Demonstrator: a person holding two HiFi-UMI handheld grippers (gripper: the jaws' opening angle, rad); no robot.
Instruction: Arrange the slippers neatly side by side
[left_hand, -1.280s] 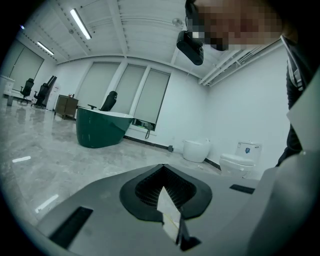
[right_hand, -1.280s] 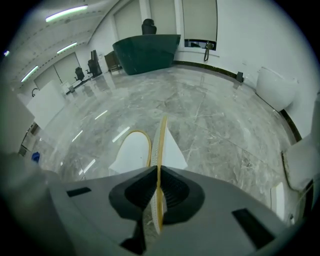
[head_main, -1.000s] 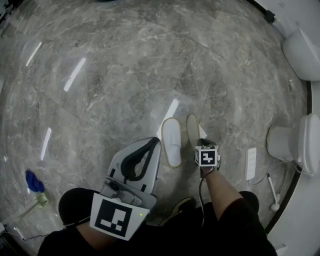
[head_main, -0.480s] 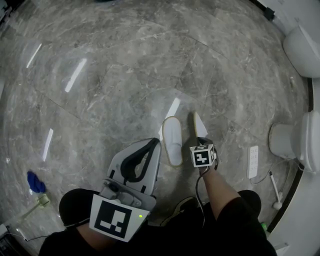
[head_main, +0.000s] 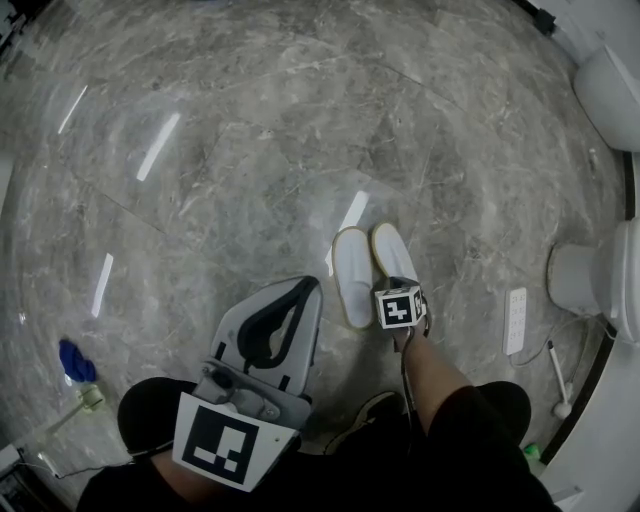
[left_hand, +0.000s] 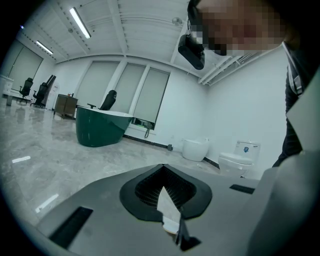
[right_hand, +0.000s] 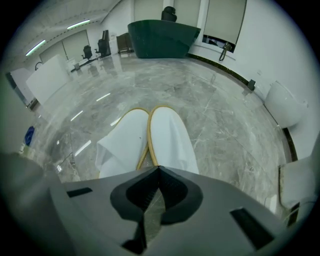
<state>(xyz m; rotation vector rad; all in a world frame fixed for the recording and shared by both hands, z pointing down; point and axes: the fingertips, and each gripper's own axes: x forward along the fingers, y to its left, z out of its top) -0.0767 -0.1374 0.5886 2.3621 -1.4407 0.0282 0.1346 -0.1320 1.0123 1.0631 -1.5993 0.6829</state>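
Left slipper (right_hand: 125, 142) and right slipper (right_hand: 171, 137) lie touching, side by side, lengthwise straight ahead of the right gripper (right_hand: 159, 169), which looks clenched on the right slipper's heel. The left gripper (left_hand: 163, 167), closed and empty, points elsewhere.

White tan-trimmed slippers (head_main: 352, 282), grey marbled floor (head_main: 250, 150)

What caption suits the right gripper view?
Two white slippers lie side by side on marble floor, right gripper at their heels.
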